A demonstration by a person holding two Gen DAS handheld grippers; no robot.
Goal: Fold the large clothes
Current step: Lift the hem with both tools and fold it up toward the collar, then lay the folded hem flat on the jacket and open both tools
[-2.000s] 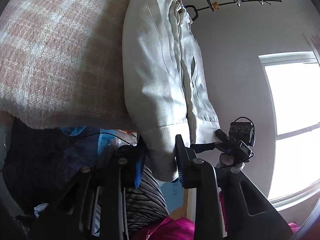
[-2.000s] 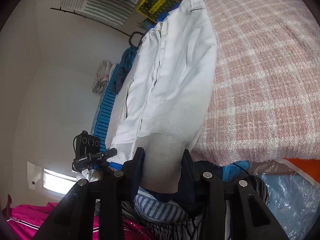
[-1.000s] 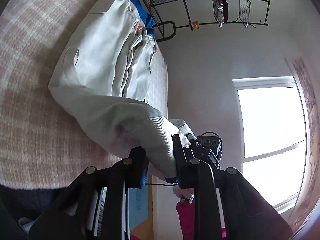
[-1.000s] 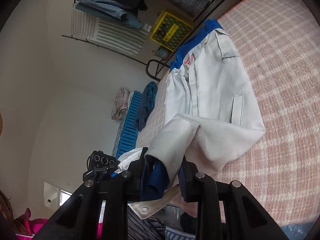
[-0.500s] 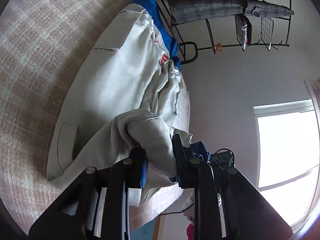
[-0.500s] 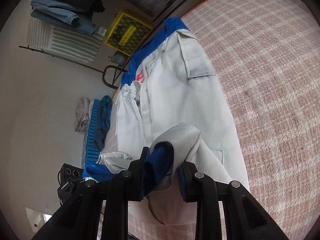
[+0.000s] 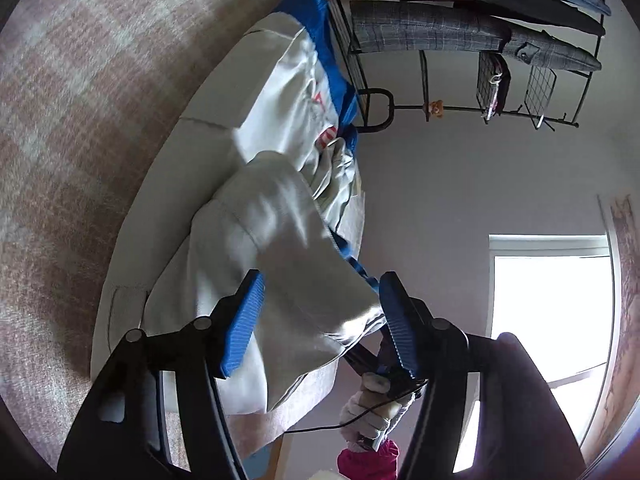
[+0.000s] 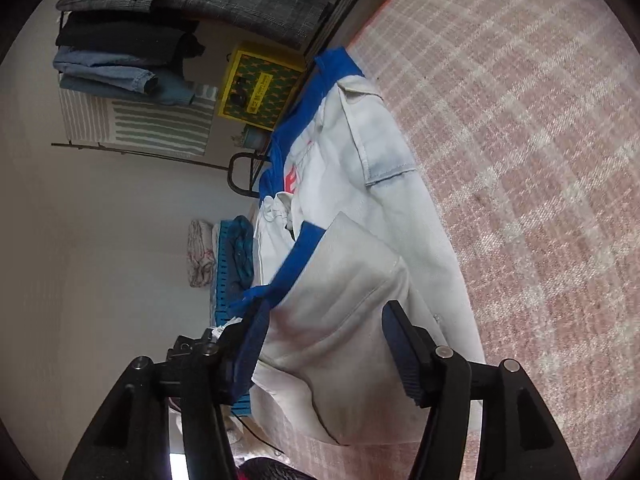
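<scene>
Step in hand: release after a fold. The jacket — white, blue-lined — is laid flat on the plaid bed, collar end toward the rack at the far edge. The hem end is doubled up over the body of the garment, and that folded flap is seen lying between both sets of pads.

Left gripper: jaws are opening; the flap sits between them, but the blue pads are seen standing clear of the cloth, so nothing is clamped. Right gripper: same picture — jaws opening, flap between, no pinch visible. The left pad is very near the blue lining edge; contact there cannot be ruled out.

Judgement: the lengthwise fold is set down, and the flap looks puffed rather than pressed flat. Blue lining is exposed along one edge, so the fold is not quite square.

Next move, as judged: both grippers should be backed straight out along the flap, without the cloth being dragged. Then the sides or sleeves need to be taken in, or the bundle halved again. A fresh grip on the outer edges would be called for, both hands level so the fold stays aligned.

Risk: the flap may be snagged by a pad on withdrawal and the fold undone.
</scene>
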